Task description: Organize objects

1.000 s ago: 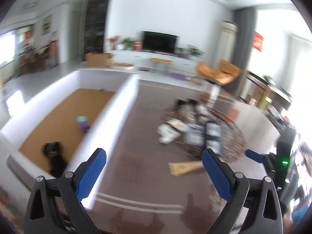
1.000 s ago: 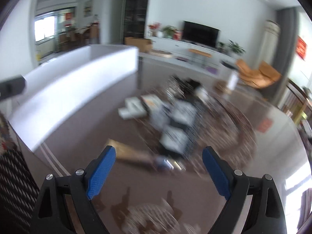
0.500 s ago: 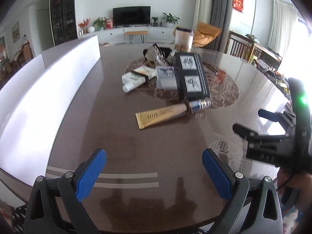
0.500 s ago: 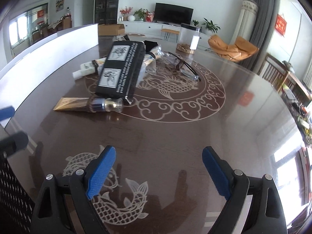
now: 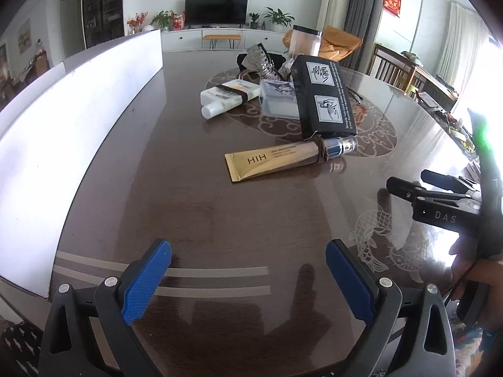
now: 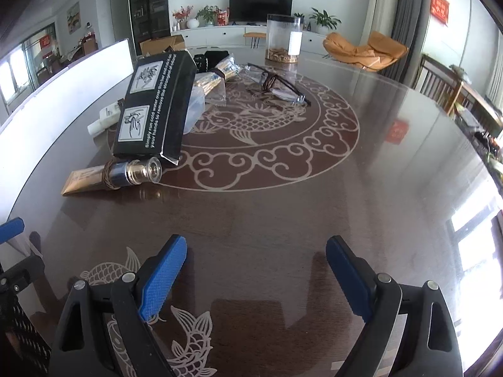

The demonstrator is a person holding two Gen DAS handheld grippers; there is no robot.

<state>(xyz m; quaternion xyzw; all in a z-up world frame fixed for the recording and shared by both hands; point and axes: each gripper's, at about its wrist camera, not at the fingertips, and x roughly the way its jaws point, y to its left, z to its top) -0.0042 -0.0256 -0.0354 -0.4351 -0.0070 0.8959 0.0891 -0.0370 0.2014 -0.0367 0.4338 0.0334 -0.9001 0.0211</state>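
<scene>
Facing gold tube (image 5: 276, 161) ahead, long axis crosswise, cap right | left claw (image 5: 248, 278) nearer (judged), spread, empty | right claw (image 6: 256, 271) spread, empty

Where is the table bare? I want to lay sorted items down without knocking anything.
Bare patches: the near table between the white box wall and the gold tube, and the right side beyond the glasses, toward the chairs. Crowded: the centre, where the black box, white tube and clear jar cluster.
</scene>
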